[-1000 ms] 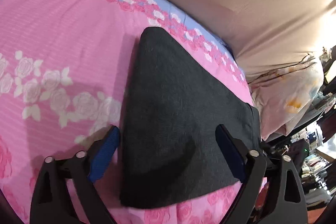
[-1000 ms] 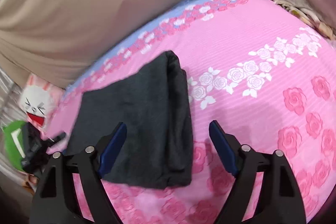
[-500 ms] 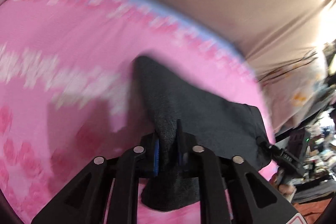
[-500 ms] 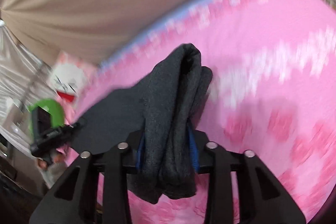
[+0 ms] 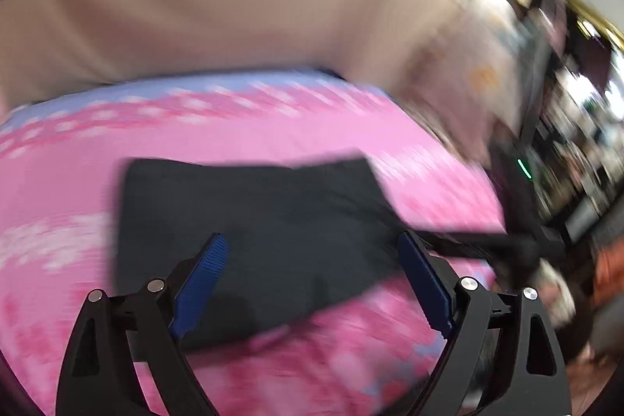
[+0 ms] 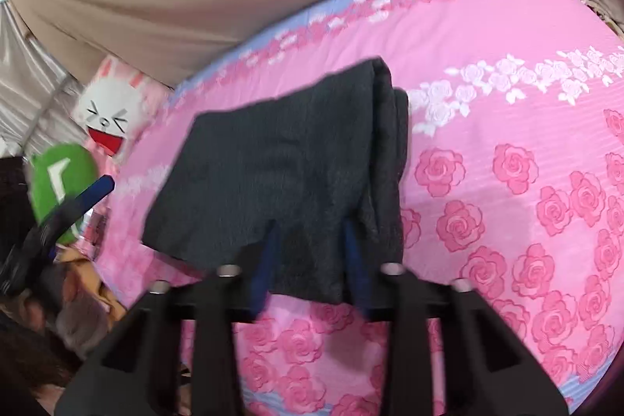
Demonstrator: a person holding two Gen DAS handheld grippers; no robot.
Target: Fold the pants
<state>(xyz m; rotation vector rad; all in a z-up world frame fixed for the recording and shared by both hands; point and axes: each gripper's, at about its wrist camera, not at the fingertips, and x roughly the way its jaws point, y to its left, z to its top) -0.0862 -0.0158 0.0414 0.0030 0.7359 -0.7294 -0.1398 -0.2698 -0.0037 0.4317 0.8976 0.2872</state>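
At the left of the right wrist view, a white cartoon-rabbit pillow [image 6: 107, 119] sits beside the pink rose-patterned bedspread [image 6: 507, 151]. My left gripper [image 5: 312, 283] is opening, its blue pads wide apart above the folded dark grey pants [image 5: 249, 221], nothing pressed between them. My right gripper [image 6: 308, 260], at lower centre of its view, is clenched on the pants' near edge, lifting it off the bedspread.

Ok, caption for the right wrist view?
Right claw shut on the folded dark pants over the pink rose-print bedspread.
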